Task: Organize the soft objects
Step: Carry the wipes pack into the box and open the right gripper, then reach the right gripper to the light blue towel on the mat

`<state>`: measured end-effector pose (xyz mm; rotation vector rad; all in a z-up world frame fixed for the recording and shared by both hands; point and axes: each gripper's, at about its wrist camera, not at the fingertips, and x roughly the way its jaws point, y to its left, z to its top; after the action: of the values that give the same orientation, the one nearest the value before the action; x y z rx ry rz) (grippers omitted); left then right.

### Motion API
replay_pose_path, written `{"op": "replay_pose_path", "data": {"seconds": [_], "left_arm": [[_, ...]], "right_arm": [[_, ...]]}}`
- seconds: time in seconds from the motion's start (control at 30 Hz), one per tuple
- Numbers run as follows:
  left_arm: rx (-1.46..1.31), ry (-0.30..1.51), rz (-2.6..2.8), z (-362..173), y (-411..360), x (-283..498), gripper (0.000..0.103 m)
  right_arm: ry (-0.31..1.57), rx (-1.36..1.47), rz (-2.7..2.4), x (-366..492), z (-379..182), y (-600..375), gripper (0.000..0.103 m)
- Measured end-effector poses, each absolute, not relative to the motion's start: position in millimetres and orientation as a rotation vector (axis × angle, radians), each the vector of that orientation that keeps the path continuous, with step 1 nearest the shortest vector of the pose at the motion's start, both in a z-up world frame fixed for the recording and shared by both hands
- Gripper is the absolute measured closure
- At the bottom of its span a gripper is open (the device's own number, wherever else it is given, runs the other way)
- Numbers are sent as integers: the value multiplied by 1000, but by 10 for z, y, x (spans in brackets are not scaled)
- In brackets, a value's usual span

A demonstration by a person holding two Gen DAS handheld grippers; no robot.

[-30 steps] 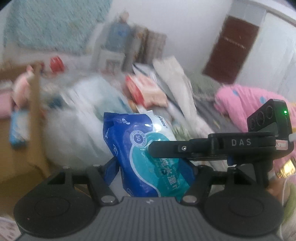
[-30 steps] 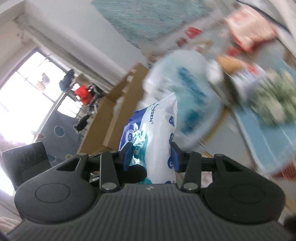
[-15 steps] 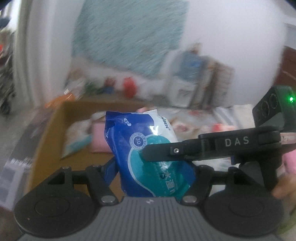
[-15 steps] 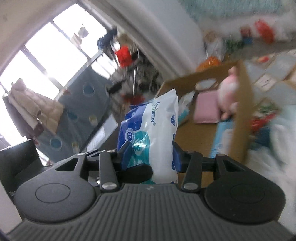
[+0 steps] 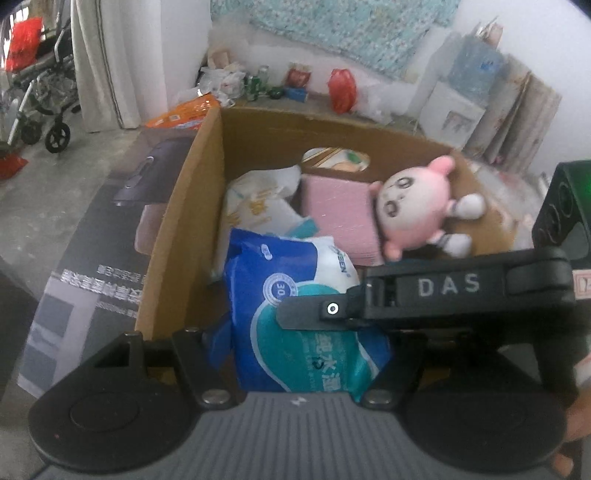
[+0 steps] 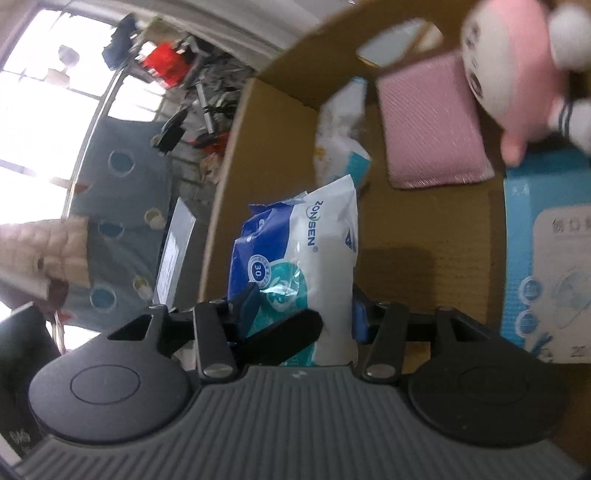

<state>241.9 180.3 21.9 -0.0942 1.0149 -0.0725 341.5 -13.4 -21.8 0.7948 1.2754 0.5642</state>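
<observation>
Now wipes pack [image 5: 295, 306] is pinched by left tool [image 5: 303, 343] over box [image 5: 177, 236]; right tool [image 6: 301, 314] jaws are opening around it.

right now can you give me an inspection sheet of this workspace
surface: grey floor; open cardboard box standing on it
job's things: blue wipes pack over the box; pink plush toy, pink pad, white packet and blue carton inside the box
clutter: red bag, orange packet, cans and bags along the wall
grippers: left gripper shut on the wipes pack; right gripper opening, pack between its fingers
cables: nothing seen
surroundings: wheelchair, white curtain, teal cloth on wall, bright window
</observation>
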Motion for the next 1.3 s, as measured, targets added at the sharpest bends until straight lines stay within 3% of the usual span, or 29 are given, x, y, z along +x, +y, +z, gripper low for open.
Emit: {"op": "replay_pose_path", "data": {"seconds": [0.27,0.7,1.0,1.3], "left_arm": [[77,1012,-24,36,1689,2502,31],[12,968,-32,236,1793,2385,25],[-73,836,-32,617,1783,2024,20],[-109,730,-194,977,1324,1438,17]], "right_arm": [[1358,970,452,3469,-804,47,49],[1354,1032,444,3433,-904,30,49],[1174,915,507,3294,-156,-368,35],[927,895,655,2481,767,-1633,22]]}}
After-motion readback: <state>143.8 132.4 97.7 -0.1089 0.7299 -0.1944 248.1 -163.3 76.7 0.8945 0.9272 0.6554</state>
